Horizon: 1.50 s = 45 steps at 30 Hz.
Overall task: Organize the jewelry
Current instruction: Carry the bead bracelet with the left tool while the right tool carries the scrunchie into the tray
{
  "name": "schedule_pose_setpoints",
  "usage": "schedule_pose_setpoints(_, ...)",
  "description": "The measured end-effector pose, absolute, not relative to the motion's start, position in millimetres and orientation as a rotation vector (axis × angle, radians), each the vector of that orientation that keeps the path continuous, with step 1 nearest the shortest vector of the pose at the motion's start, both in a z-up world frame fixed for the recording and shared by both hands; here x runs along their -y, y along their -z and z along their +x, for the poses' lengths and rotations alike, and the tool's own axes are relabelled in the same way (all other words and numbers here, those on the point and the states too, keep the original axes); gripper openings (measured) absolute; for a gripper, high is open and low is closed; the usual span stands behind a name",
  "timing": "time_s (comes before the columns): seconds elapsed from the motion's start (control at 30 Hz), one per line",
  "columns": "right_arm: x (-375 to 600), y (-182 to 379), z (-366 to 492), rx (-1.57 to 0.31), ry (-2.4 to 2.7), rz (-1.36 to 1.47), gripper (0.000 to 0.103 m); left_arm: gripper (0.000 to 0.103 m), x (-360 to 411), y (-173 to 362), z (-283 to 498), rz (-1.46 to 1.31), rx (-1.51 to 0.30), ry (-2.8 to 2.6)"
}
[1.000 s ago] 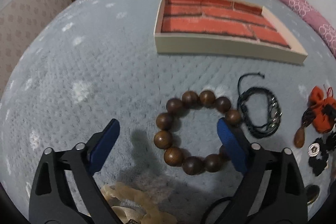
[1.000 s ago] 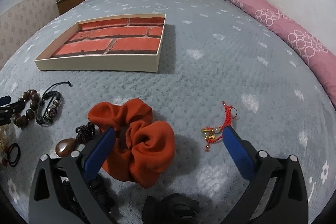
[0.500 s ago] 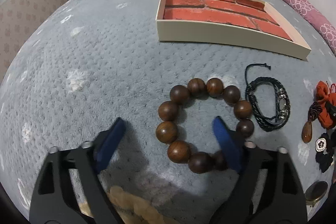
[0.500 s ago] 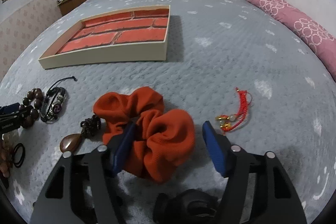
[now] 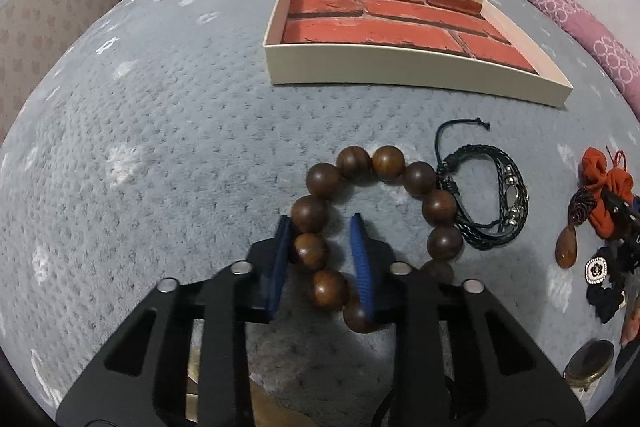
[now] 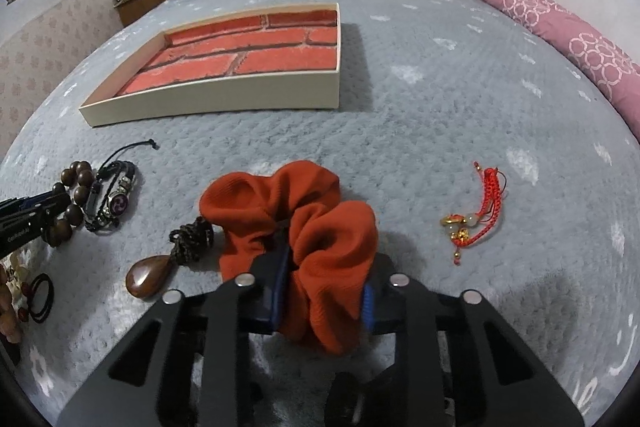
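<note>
A brown wooden bead bracelet lies on the grey bedspread. My left gripper straddles the ring's left side with its jaws closing. Two beads sit between the blue pads, and a strip of bedspread still shows beside the right pad. An orange scrunchie is bunched between the pads of my right gripper, whose jaws are closing; the cloth fills the gap and hides the fingertips. A cream tray with a brick-patterned floor stands farther back, with nothing in it.
A black braided bracelet touches the bead ring's right side. A teardrop pendant lies left of the scrunchie, a red cord charm to its right, black hair ties at far left. A pink bolster lines the bed's right edge.
Both pairs of jaws have narrowed a lot. The left went from spanning the whole bead ring to straddling its left beads. The right closed in on the scrunchie and squeezed it.
</note>
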State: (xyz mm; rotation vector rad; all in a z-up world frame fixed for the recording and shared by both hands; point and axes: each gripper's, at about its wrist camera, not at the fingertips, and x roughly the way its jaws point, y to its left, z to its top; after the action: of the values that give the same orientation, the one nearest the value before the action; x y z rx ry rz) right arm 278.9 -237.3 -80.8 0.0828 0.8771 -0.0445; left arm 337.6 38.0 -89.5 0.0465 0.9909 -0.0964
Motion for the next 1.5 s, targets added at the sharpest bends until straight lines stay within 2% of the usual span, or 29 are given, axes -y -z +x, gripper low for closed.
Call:
schedule_pose_setpoints(0.03, 237, 80, 277, -0.862, 0.042, 0.083, 0.025, 0.018, -40, 88, 338, 0.029, -0.992, 0.1)
schedule_pose_setpoints(0.4, 241, 44, 247, -0.629, 0.053, 0.102, 0.021, 0.018, -41, 71, 319, -0.028, -0.907, 0.106)
schedule_pose_setpoints(0.8, 235, 16, 272, -0.597, 0.023, 0.113, 0.021, 0.018, -31, 18, 324, -0.058, -0.799, 0.178)
schedule_pose_setpoints(1.2, 229, 9, 356, -0.631, 0.002, 0.155, 0.021, 0.018, -8, -20, 387, -0.05, -0.757, 0.227)
schedule_pose_setpoints(1.5, 218, 16, 438, -0.669, -0.003, 0.16, 0.021, 0.018, 18, -21, 481, -0.062, -0.774, 0.235)
